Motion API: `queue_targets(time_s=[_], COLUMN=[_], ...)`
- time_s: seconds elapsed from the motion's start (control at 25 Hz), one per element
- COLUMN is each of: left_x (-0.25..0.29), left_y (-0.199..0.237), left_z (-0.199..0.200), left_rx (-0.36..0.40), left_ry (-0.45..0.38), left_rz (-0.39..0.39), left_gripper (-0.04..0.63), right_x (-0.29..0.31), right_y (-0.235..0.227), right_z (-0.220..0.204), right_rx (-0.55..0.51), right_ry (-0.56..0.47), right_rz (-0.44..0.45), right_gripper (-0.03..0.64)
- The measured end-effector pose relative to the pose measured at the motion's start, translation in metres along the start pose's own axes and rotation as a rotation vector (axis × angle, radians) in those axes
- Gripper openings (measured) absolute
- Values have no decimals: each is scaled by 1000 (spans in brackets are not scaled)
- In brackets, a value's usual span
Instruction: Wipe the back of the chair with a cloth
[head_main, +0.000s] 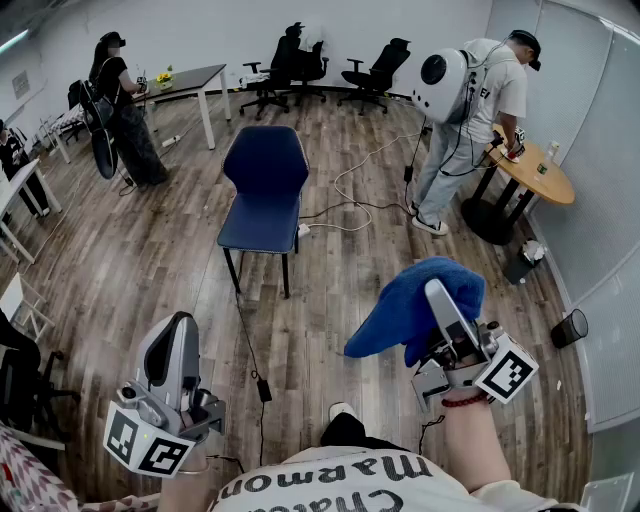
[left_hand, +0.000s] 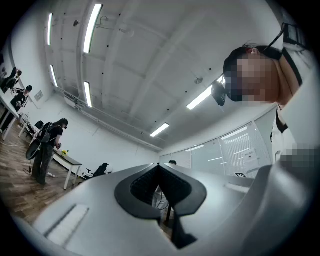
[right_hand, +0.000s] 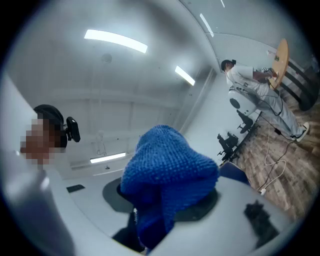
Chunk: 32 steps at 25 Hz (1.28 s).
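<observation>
A dark blue chair (head_main: 265, 190) on thin black legs stands in the middle of the wooden floor, its back facing away from me, well ahead of both grippers. My right gripper (head_main: 440, 300) is raised at the lower right, shut on a blue knitted cloth (head_main: 415, 305) that drapes over its jaws. In the right gripper view the cloth (right_hand: 167, 177) bulges between the jaws, and a bit of the chair (right_hand: 232, 172) shows behind it. My left gripper (head_main: 180, 345) is at the lower left, pointing upward, its jaws closed together on nothing (left_hand: 160, 187).
A white cable (head_main: 350, 205) and a power strip (head_main: 303, 230) lie right of the chair. A black cord (head_main: 250, 350) runs along the floor toward me. Three people stand around: one at a round table (head_main: 535, 170), one by a desk (head_main: 185, 85). Office chairs (head_main: 300, 65) line the back.
</observation>
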<state>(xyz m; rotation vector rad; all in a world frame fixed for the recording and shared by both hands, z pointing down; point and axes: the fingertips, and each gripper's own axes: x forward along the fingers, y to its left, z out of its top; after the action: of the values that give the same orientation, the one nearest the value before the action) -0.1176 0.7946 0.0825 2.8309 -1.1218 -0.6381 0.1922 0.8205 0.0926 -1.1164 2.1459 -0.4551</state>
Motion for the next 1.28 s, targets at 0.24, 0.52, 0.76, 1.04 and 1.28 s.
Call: queue_targets(time_s=[0.24,0.52,0.76,1.04,1.28], left_x=[-3,-7,-24,-10,19], left_y=[11,16,25,22,44], left_z=[1,6,20,0,-5], left_rx=[4,-1,-37,16,52], left_ry=[-21,-17,-118,-3,-6], left_rz=[42,35,73,29,52], left_gripper=[8,8,8,8,8], right_x=[6,15,20,40,81], right_y=[-3,3,7,-8,-38], right_z=[-3,-8,-20,-29,-29], right_rx=[10,6,13,49,45], right_ry=[-2,10,21,53,71], right_rz=[19,25,33,33,77], right_gripper=[169,169,170,170,170])
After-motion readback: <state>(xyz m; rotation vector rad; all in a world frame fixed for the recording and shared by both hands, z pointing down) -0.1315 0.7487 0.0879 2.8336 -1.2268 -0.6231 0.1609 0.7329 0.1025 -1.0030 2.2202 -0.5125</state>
